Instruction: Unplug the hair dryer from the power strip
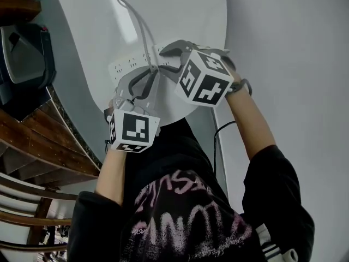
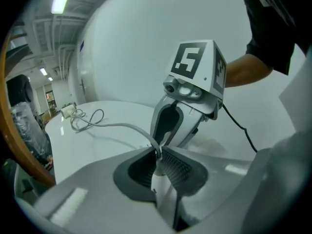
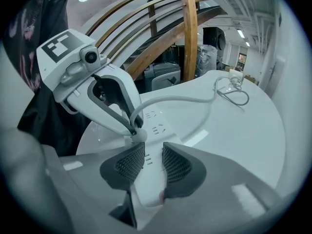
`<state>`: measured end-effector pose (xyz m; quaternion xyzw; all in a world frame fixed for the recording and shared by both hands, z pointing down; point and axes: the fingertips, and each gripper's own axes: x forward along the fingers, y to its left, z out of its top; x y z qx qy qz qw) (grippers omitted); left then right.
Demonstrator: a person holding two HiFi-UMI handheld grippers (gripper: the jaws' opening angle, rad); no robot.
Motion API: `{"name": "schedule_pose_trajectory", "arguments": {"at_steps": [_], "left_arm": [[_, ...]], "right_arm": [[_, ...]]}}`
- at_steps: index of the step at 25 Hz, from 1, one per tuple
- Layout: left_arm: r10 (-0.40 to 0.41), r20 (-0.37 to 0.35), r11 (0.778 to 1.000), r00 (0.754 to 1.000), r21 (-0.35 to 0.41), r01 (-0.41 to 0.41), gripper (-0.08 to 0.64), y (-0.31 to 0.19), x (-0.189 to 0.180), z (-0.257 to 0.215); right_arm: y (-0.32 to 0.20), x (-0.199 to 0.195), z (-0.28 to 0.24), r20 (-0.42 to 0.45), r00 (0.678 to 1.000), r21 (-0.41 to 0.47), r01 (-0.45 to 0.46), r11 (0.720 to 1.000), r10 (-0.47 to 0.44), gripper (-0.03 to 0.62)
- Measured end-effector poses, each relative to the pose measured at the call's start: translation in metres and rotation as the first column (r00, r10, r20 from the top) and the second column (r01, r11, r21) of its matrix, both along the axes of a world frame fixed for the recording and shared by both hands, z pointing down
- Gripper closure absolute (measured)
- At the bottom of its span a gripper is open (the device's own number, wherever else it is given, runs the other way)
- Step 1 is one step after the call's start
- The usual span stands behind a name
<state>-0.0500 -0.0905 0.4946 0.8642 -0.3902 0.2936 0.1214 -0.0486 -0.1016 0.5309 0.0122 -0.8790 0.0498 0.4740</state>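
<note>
A white power strip [image 1: 128,65] lies on the round white table [image 1: 180,15], near its front edge. My right gripper [image 3: 153,162] has its ribbed pads [image 3: 178,165] pressed on both sides of the strip's [image 3: 157,126] near end. My left gripper [image 2: 158,155] is shut on the white plug [image 2: 157,177], whose grey cord [image 2: 112,126] runs away across the table. In the right gripper view the plug [image 3: 138,135] sits on top of the strip, under the left gripper's fingertips. In the head view the two grippers [image 1: 148,74] [image 1: 163,58] meet over the strip.
The cord ends in loose coils beside a small white object [image 3: 235,75] at the table's far side. Curved wooden rails [image 1: 32,162] and a dark machine [image 1: 24,53] stand to the left of the table. A black cable [image 1: 218,138] hangs below my right wrist.
</note>
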Motion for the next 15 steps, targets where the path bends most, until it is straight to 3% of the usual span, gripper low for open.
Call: {"name": "schedule_pose_trajectory", "arguments": {"at_steps": [4, 6, 11, 15], "left_arm": [[-0.077, -0.084, 0.996, 0.993, -0.049, 0.073, 0.509, -0.005, -0.008, 0.001], [-0.042, -0.058, 0.999, 0.997, -0.016, 0.041, 0.509, -0.005, -0.004, -0.006], [-0.008, -0.140, 0.988, 0.990, 0.149, 0.029, 0.508, -0.041, -0.001, -0.068], [-0.021, -0.126, 0.993, 0.992, 0.116, 0.036, 0.507, -0.038, -0.013, -0.063]], "right_arm": [[0.000, -0.002, 0.001, 0.003, 1.000, 0.003, -0.012, 1.000, 0.012, 0.454], [0.000, -0.002, 0.000, 0.004, 1.000, 0.003, -0.013, 1.000, 0.013, 0.454], [-0.002, -0.004, -0.001, 0.004, 1.000, 0.008, -0.014, 1.000, 0.014, 0.457], [-0.001, -0.003, -0.001, 0.020, 1.000, 0.028, -0.022, 0.999, 0.022, 0.458]]}}
